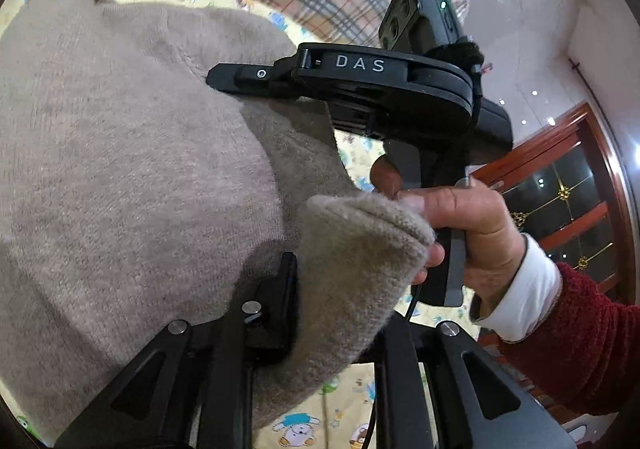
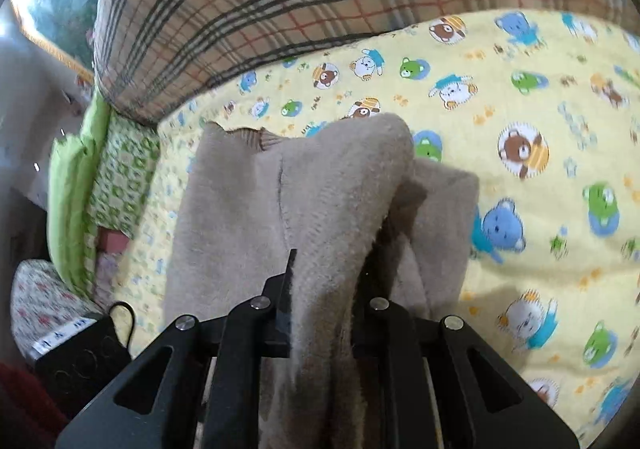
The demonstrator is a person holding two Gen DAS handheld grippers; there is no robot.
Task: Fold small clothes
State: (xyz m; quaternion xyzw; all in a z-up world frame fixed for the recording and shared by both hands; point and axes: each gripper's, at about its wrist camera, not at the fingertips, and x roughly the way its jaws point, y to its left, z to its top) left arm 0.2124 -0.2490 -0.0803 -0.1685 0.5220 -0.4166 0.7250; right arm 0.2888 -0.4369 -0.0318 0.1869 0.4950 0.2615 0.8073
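The left gripper point(image 1: 316, 313) has its jaws closed on a thick fold of the beige knit sweater point(image 1: 120, 169); the cloth bulges out between the two fingers. The right gripper point(image 2: 324, 289) does the same: its jaws pinch a raised ridge of the sweater, which runs forward from the fingers. In the left wrist view the right gripper appears from the side, with its tip pressed on the sweater edge and the person's right hand point(image 1: 460, 233) around the handle.

The sweater is partly lifted and partly lying on the yellow bear-print sheet point(image 2: 540, 109), with a ribbed hem or cuff at its far end. Behind it is a plaid blanket point(image 2: 280, 9).

I judge the knit to be soft, light and a little stretchy, so it will sag and slide over itself. It seems better to hold it near edges or seams, taking both layers, and to keep it tensioned.
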